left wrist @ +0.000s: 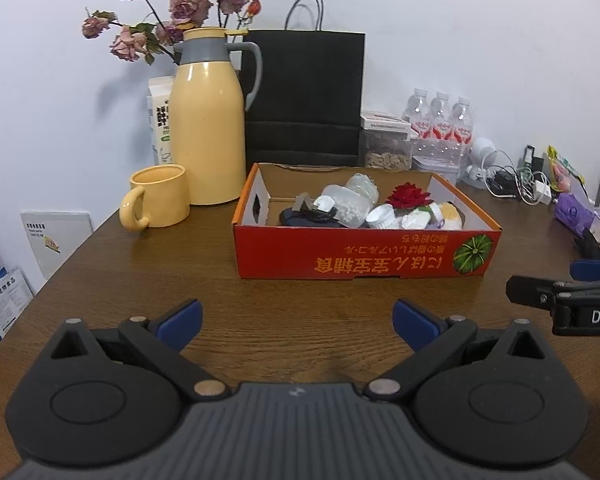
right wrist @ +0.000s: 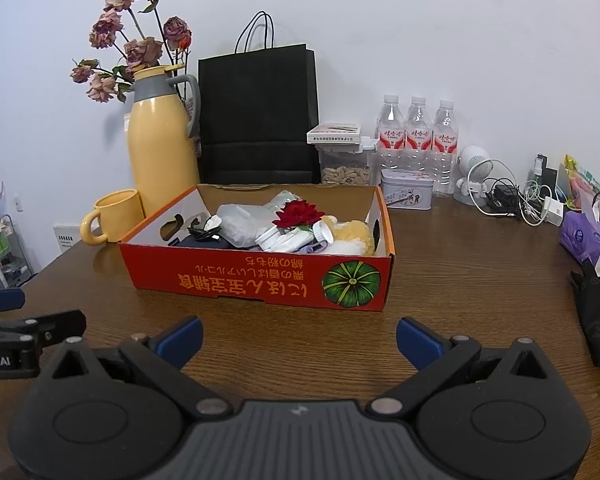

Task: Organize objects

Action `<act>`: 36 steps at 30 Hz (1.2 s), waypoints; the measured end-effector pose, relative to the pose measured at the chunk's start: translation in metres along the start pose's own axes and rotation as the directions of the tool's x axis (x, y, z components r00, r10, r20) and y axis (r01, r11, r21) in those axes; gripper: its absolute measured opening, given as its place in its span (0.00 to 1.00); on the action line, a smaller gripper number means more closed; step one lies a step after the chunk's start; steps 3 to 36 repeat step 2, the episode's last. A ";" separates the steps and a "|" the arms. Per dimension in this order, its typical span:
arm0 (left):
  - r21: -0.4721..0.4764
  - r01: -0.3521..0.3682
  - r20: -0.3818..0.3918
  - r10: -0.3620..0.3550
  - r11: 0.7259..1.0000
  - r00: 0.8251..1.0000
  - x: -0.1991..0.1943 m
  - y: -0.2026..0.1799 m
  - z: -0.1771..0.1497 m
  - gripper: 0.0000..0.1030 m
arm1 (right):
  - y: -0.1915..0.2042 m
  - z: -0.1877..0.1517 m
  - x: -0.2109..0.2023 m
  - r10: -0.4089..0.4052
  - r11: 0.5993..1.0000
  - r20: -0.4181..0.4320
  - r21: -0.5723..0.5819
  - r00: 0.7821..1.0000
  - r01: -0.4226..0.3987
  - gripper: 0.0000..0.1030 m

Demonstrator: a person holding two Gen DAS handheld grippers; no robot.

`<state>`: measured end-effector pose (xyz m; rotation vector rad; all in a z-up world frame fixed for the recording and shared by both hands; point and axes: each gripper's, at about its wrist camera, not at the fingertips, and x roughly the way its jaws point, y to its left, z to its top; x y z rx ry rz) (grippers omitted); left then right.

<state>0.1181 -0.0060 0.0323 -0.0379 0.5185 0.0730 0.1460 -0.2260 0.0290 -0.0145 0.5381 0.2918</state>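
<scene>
Left wrist view: left gripper [left wrist: 298, 322] is hovering over the wooden table [left wrist: 140, 280], jaws spread wide, gripping nothing; the red box [left wrist: 364, 254] of oddments is sitting ahead. Right wrist view: right gripper [right wrist: 299, 338] is likewise gaping wide, empty, facing the box [right wrist: 256, 276].

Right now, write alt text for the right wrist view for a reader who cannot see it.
An open red cardboard box full of small items, a red fabric flower among them, sits on a wooden table ahead of the open, empty right gripper. Behind it stand a yellow thermos, yellow mug, black paper bag and three water bottles.
</scene>
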 end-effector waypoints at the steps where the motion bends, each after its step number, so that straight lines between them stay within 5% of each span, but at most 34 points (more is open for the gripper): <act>1: 0.001 -0.003 -0.003 0.003 1.000 1.000 0.000 0.000 0.000 1.00 | 0.000 0.000 0.000 0.000 1.000 -0.001 0.000 1.000 0.000 1.00; 36: 0.004 -0.001 -0.004 0.001 1.000 1.000 0.001 0.000 0.000 1.00 | 0.000 0.000 0.000 0.000 1.000 -0.001 -0.001 1.000 0.000 1.00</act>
